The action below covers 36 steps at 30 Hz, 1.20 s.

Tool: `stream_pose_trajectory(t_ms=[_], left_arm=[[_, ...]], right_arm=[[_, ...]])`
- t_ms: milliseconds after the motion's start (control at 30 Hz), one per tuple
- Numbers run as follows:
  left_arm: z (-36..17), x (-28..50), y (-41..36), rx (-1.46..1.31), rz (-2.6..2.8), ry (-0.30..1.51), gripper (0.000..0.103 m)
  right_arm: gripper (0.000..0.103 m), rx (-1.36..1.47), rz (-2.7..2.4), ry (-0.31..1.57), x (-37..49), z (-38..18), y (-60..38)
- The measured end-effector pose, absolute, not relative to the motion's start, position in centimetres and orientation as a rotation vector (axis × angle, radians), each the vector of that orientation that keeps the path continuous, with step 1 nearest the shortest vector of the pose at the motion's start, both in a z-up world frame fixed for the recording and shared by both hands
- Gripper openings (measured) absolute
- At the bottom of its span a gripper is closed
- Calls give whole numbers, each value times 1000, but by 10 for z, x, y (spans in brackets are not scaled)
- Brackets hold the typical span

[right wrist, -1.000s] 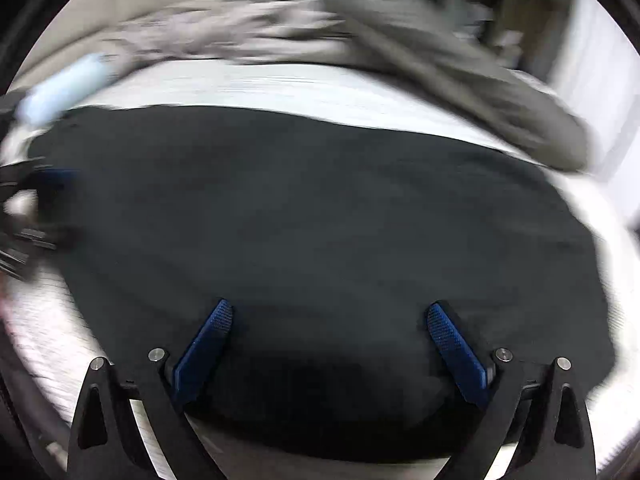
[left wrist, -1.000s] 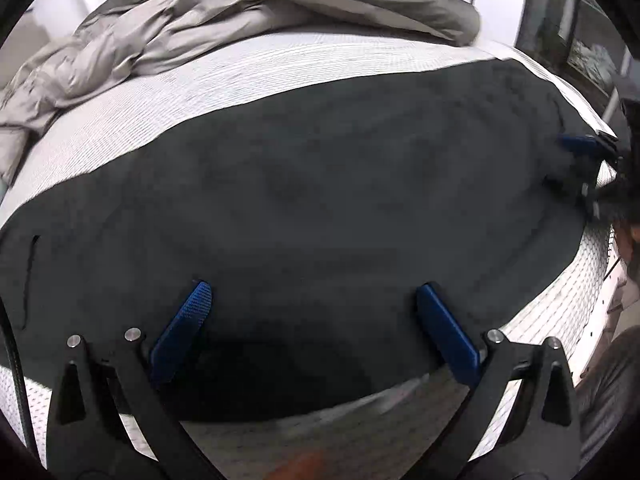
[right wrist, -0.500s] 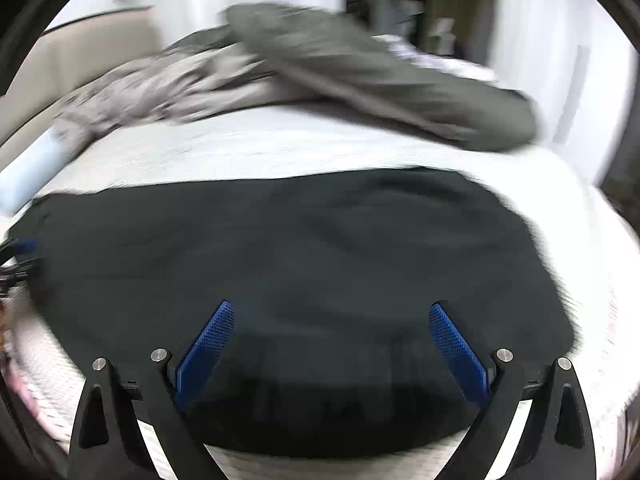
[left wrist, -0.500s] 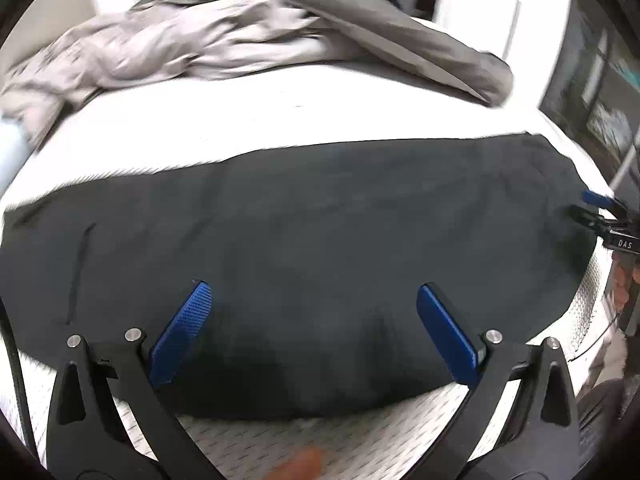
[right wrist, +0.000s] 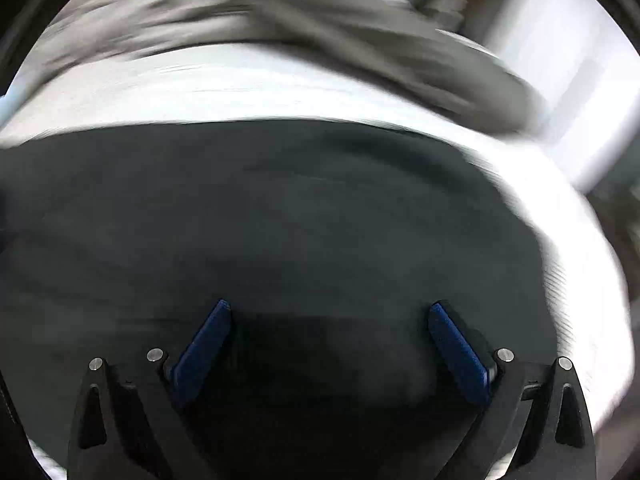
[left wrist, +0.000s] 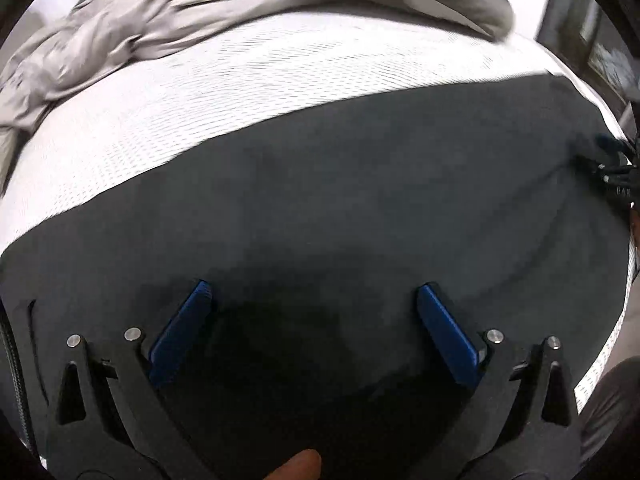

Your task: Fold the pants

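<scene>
Step in hand: the black pants [left wrist: 340, 208] are being laid out flat and long across the white mattress [left wrist: 248, 92], with 1 gripper placed over each end; it is judged that the first fold is not yet made, as the cloth is showing as 1 wide flat layer.

Left gripper [left wrist: 312, 300]: it is being held with its 2 blue pads [left wrist: 180, 332] spread wide apart, low over the near edge of the pants; nothing is being gripped between them.

Right gripper [right wrist: 330, 320]: its fingers are likewise being held wide apart over the dark cloth, with nothing pinched. In the left wrist view it is being seen small at the far right end of the pants [left wrist: 612, 176].

Place of the pants: they are lying along the near side of the mattress, reaching almost to its near edge.

Next move: a hem or edge is probably needing to be pinched by each gripper at the same time, so the pads are having to be brought down to the cloth edge and closed on it before any lifting.

View quality: the right wrist view is being blurred strongly, so the exact edge under that gripper is perhaps the waist end, but this cannot be told.

Other things: a grey crumpled blanket [left wrist: 168, 20] is lying at the far side of the mattress, well apart from the pants. A fingertip [left wrist: 298, 466] is being seen at the bottom of the left wrist view.

In the way: nothing is lying on the pants; only some shallow creases near the right end [left wrist: 532, 216] are being seen, which could be spoiling a neat fold.
</scene>
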<state>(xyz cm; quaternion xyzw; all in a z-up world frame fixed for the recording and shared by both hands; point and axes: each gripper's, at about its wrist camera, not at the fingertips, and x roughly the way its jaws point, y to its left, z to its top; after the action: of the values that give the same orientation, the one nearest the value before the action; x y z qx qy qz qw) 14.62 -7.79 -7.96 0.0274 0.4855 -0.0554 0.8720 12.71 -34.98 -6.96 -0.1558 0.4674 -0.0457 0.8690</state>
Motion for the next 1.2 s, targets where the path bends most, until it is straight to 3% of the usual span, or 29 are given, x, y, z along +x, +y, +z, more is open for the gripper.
stream_pose_trajectory(t_ms=[167, 433, 700, 900, 1033, 1200], left_arm=[[-80, 140, -42, -48, -43, 1009, 102], [-42, 133, -83, -5, -86, 900, 102], [-78, 181, -134, 115, -106, 1021, 103], [-82, 179, -99, -11, -105, 1016, 103], [-80, 178, -97, -3, -92, 1004, 103], [-73, 178, -88, 15, -71, 975, 103]], right_arm=[[99, -223, -254, 951, 126, -62, -398], [99, -178, -33, 865, 104, -17, -327], [99, -418, 233, 998, 125, -82, -211], [99, -361, -34, 977, 142, -75, -301], [99, -151, -256, 980, 152, -76, -389], [99, -280, -292, 935, 135, -61, -356]])
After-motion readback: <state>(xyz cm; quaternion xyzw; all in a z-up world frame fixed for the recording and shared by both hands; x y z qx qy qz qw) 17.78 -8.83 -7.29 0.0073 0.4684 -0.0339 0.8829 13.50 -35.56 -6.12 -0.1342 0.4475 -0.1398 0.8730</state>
